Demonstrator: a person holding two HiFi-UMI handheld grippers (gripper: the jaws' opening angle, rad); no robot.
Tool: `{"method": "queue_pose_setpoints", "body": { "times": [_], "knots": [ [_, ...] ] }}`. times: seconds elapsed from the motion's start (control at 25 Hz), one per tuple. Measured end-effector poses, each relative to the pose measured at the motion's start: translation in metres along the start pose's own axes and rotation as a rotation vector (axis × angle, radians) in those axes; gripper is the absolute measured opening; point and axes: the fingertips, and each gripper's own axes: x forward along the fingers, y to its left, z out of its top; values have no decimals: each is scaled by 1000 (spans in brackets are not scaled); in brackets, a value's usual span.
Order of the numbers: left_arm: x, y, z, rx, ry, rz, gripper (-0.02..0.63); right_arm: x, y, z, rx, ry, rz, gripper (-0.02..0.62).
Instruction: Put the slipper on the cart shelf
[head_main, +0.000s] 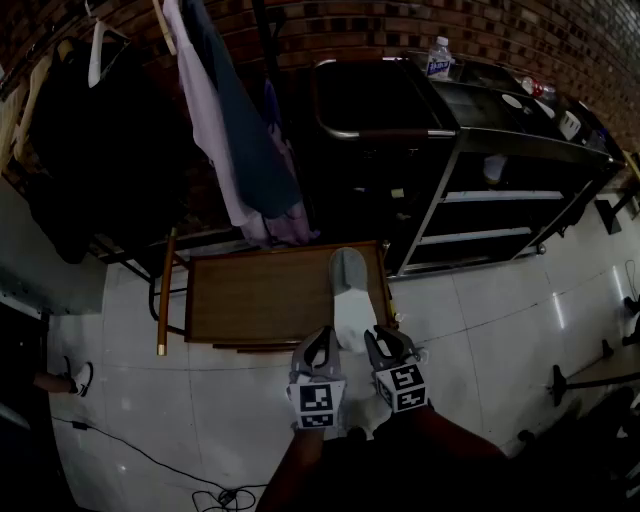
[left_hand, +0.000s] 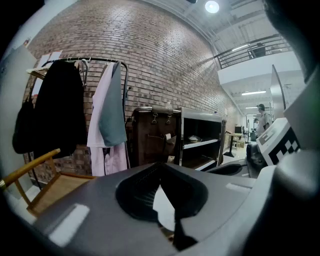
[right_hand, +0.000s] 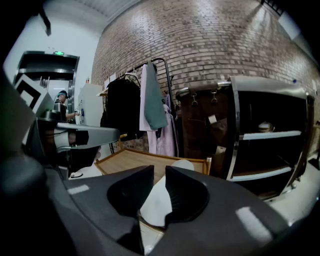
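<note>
While the carry is under way, the head view shows the flat white, grey-toed soft slipper (head_main: 351, 295) just left of the black metal shelved cart (head_main: 500, 150), with the left gripper (head_main: 322, 348) and right gripper (head_main: 385, 345) flanking its heel. In the left gripper view, the jaws pinch its pale edge. In the right gripper view, the jaws clamp its sole. The next move, I judge, is a swing toward the cart, onto a shelf.

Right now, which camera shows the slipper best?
The head view: it shows the whole slipper from above, from grey toe to white heel. The left gripper view shows only a white sliver of it between the jaws; the right gripper view shows more, but the jaws cover its sides.
</note>
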Motion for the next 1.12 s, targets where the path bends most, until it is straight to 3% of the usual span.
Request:
{"method": "queue_pose_setpoints", "body": {
  "times": [0.12,0.24,0.28,0.36,0.44,0.72,0.92,1.12],
  "knots": [
    [5,3,-10,0,16,5,15,11,-8,-20,67,45,-12,83],
    [5,3,-21,-6,32,5,15,21,-20,-54,202,118,-34,84],
    [5,3,-24,-7,37,5,15,24,-21,-65,258,144,-31,99],
    [3,5,-31,-7,50,10,15,29,-22,-80,371,181,-11,186],
    [1,8,-37,-11,62,18,15,34,-25,-96,464,206,-14,204],
    [-1,16,-38,-28,64,43,15,54,-39,-125,701,266,-56,216],
    [-2,18,-35,-29,57,50,15,66,-36,-130,822,268,-33,215],
    [-9,32,-37,-30,60,85,15,76,-32,-133,872,285,-23,144]
  ]
}}
